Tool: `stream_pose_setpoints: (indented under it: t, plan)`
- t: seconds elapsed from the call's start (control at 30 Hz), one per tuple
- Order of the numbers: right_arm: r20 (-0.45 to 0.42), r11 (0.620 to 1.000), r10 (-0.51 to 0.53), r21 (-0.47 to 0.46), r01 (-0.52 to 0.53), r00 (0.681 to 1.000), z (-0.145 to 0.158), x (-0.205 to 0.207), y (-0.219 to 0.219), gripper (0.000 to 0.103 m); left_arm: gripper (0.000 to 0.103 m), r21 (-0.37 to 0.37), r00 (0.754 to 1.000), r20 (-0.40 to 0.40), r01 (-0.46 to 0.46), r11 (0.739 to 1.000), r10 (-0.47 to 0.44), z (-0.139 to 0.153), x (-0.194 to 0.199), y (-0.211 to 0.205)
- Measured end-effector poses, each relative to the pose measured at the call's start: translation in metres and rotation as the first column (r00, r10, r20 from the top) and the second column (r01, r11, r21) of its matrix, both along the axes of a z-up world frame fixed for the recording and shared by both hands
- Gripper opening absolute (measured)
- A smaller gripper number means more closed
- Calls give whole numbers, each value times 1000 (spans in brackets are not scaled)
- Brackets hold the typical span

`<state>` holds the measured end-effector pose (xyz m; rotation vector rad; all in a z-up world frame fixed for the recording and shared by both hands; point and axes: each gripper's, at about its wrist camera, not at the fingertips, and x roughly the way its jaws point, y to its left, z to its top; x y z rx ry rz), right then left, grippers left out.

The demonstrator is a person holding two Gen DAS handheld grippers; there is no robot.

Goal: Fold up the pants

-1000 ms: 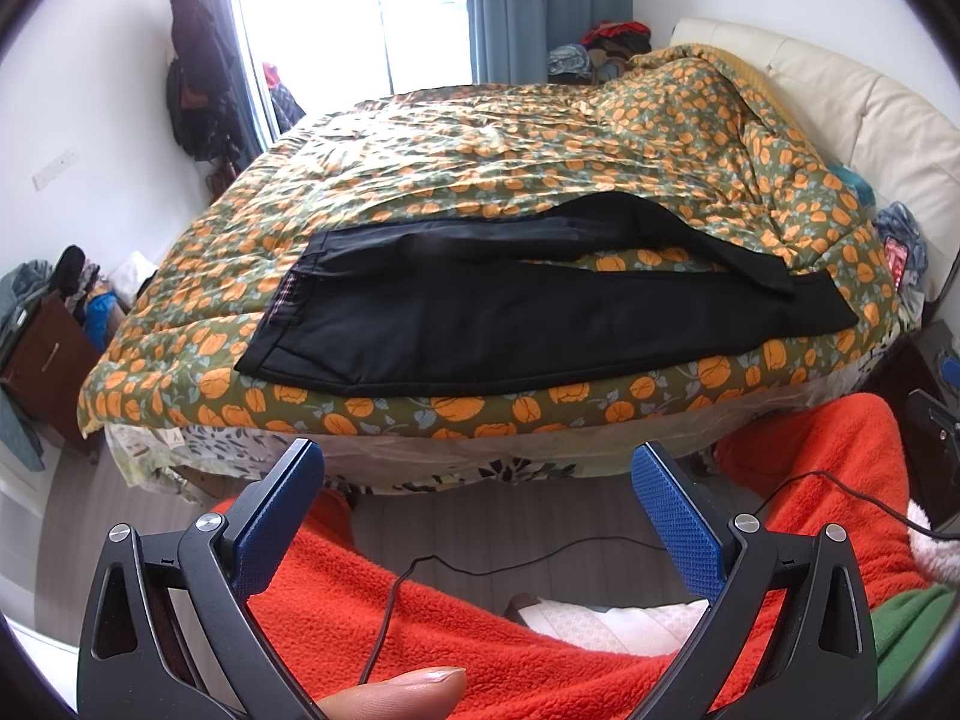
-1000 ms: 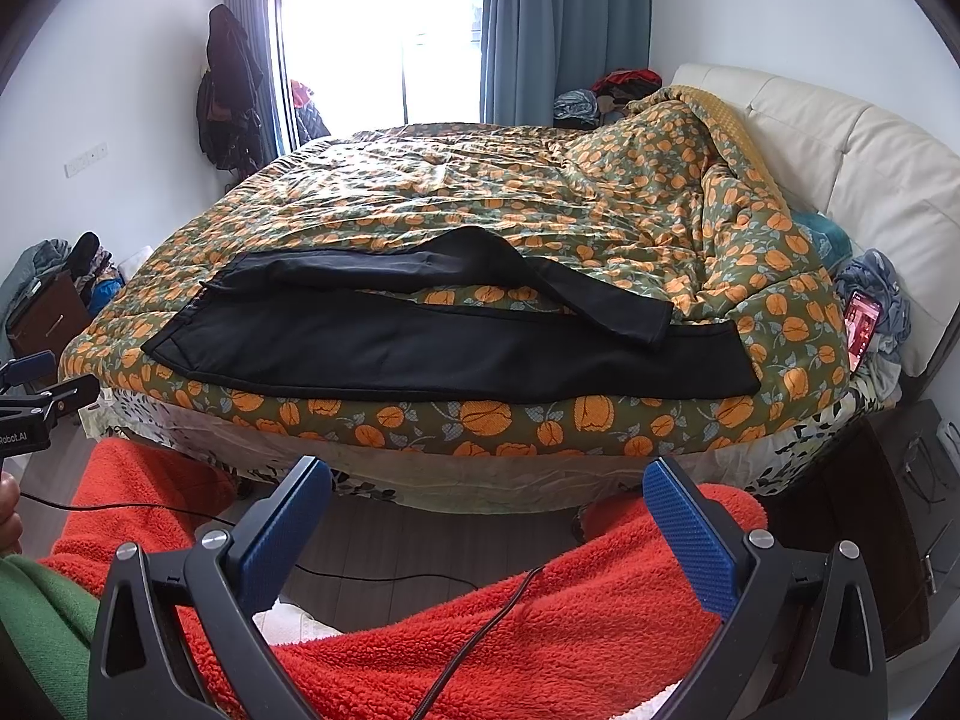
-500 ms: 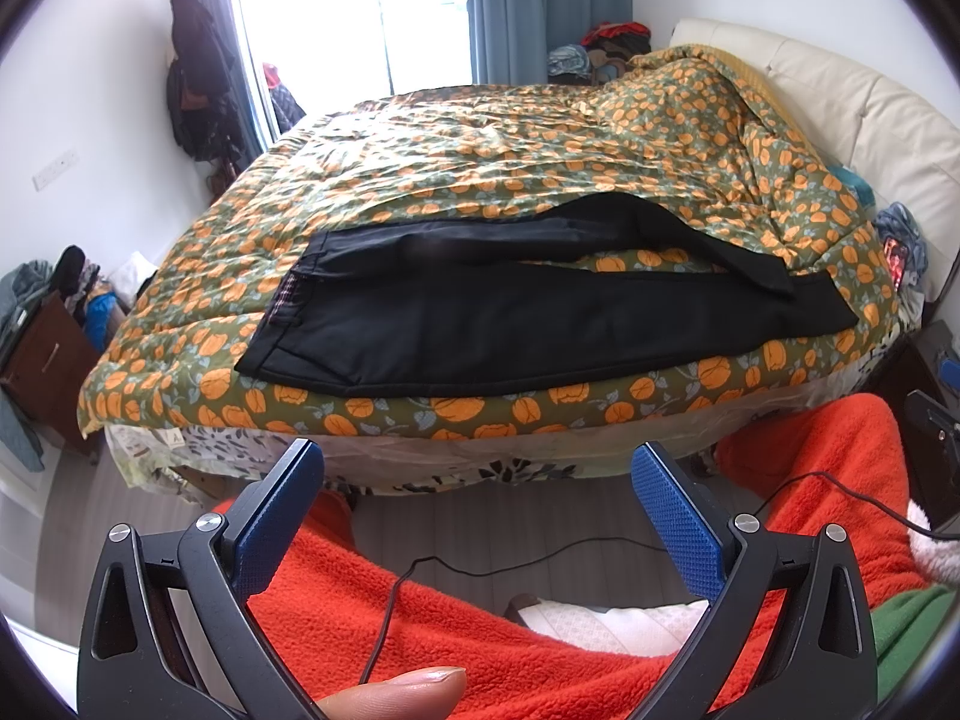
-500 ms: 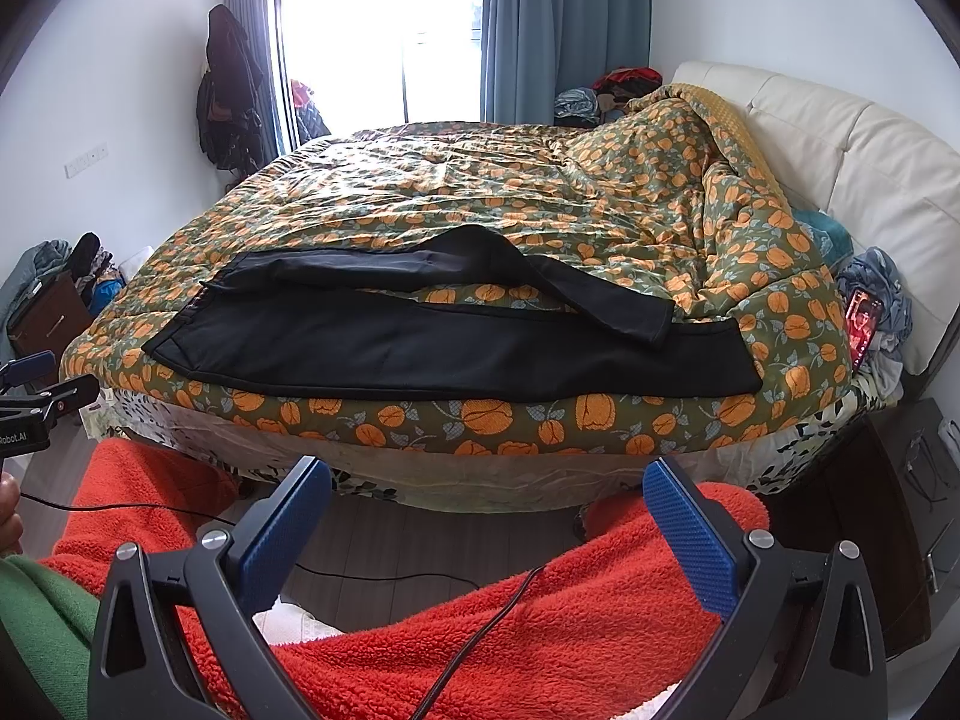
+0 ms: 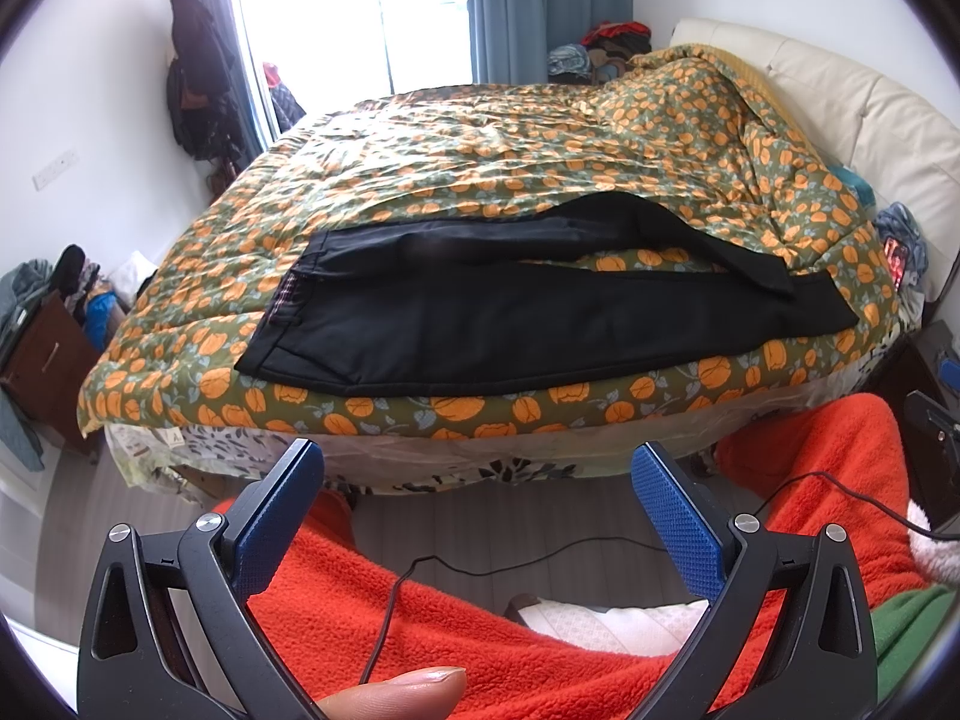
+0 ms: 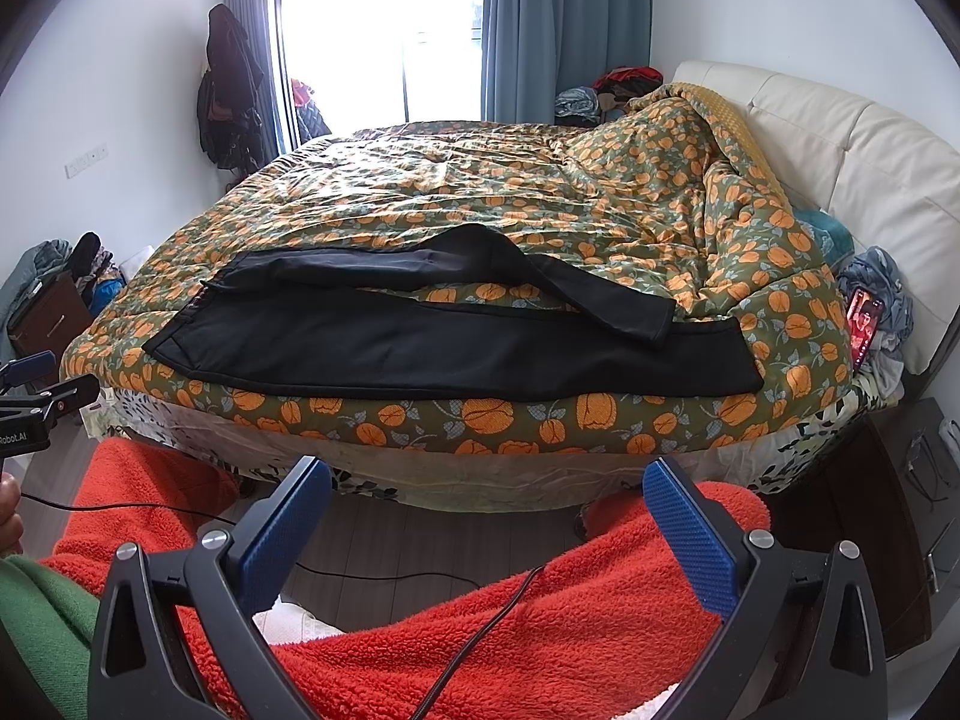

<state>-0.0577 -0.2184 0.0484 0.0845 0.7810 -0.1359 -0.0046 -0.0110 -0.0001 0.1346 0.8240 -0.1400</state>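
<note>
You held both tongs low over your red fleece trousers [image 5: 480, 618], well short of the bed, so nothing was gripped. The left tongs [image 5: 477, 504] stood wide open and empty, and so did the right tongs [image 6: 486, 513].

The black pants [image 5: 540, 324] lay ahead of and above both tongs, spread lengthwise along the near edge of the orange-flowered quilt [image 5: 510, 138], within your reach, I judge. The waist sat off to the left, the cuffs to the right. The near leg lay flat; the far leg [image 6: 576, 294] bent across so its cuff touched the near one, leaving a strip of quilt showing between them. That crooked leg probably needed straightening first. Folding had not begun.
</note>
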Motion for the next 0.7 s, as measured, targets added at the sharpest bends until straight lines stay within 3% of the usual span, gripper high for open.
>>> stream_pose_setpoints:
  t: [0.7]
  plan:
    - [-1, 1000, 0, 2, 0, 1000, 0, 0, -2, 103, 102, 0, 1000, 1, 2, 1000, -2, 2, 1, -1]
